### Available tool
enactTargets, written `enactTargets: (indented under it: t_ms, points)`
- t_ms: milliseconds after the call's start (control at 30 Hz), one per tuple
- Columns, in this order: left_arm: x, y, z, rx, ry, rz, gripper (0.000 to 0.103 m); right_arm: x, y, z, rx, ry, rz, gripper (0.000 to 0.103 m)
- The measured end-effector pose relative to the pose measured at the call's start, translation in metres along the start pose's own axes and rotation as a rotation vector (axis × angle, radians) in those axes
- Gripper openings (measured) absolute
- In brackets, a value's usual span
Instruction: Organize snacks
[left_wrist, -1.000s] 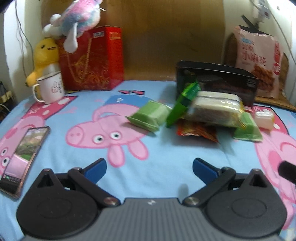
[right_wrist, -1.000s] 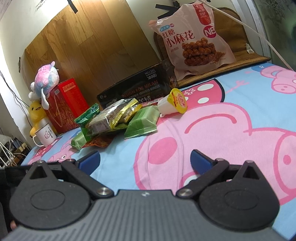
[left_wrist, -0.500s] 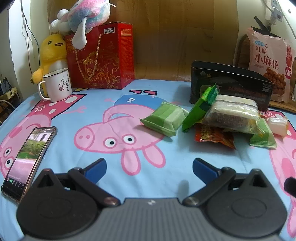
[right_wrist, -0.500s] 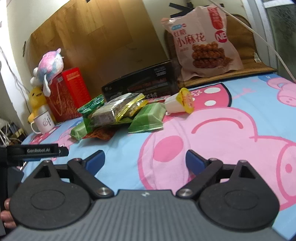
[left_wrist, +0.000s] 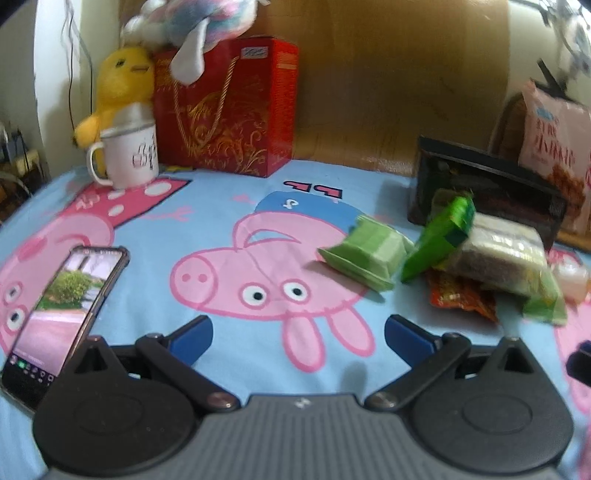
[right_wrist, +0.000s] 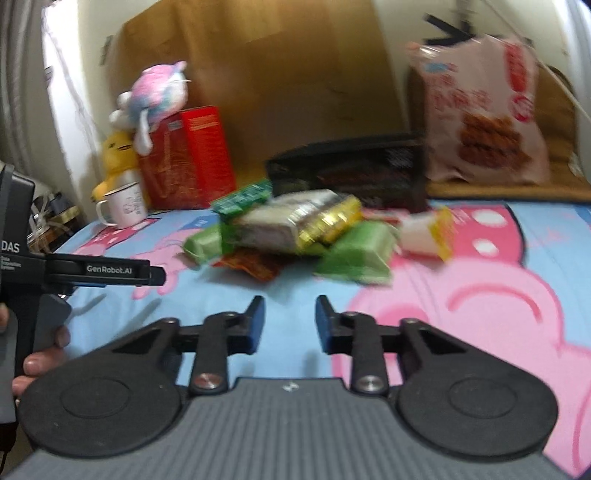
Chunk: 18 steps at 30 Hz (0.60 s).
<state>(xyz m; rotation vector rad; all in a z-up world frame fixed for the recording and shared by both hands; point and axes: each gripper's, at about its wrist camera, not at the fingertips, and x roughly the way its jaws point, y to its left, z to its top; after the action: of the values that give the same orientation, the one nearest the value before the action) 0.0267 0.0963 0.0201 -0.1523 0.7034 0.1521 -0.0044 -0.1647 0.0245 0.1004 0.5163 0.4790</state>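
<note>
Ahead of both cameras: heap of green, red, gold snack packets (left_wrist: 476, 258), beside black open box (left_wrist: 484, 195), on pig-print blue sheet (left_wrist: 221, 221). Bare sheet below left hand-held gripper (left_wrist: 298, 336), jaws wide, empty. Right hand-held gripper (right_wrist: 290, 325) just narrowed, slim gap, gripping nothing. Black smartphone (left_wrist: 62, 306) near left edge.

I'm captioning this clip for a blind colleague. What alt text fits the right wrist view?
The right gripper, jaws just narrowed with nothing between them, hovers over a cartoon-pig bedsheet facing a pile of wrapped snacks. A black box and pink snack bag stand behind; the left gripper enters at left.
</note>
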Motion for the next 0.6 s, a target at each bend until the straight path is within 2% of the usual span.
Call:
enactTargets:
  t_ms: [200,267,333,367,467,533,567,600]
  points:
    - [0.005,0.031,0.018,-0.11,0.027,-0.174,0.096,0.036,0.001,0.041,0.007,0.031,0.067,0.026]
    - [0.003,0.033,0.024,-0.109,0.008,-0.211,0.096,0.048,0.005,0.053,0.008,0.032,0.082,0.028]
    - [0.002,0.033,0.031,-0.111,-0.015,-0.218,0.096,0.061,0.01,0.068,0.007,0.028,0.097,0.028]
    - [0.003,0.033,0.033,-0.115,-0.021,-0.218,0.097,0.069,0.012,0.074,0.015,0.04,0.104,0.032]
    - [0.01,0.035,0.036,-0.136,-0.011,-0.219,0.097,0.103,0.021,0.087,0.049,0.113,0.111,0.058]
    - [0.013,0.037,0.034,-0.14,0.003,-0.215,0.097,0.119,0.023,0.085,0.057,0.152,0.119,0.056]
    - [0.014,0.038,0.033,-0.139,0.008,-0.211,0.097,0.122,0.025,0.082,0.045,0.152,0.115,0.039]
    - [0.014,0.039,0.031,-0.137,0.009,-0.21,0.097,0.12,0.024,0.08,0.037,0.151,0.115,0.031]
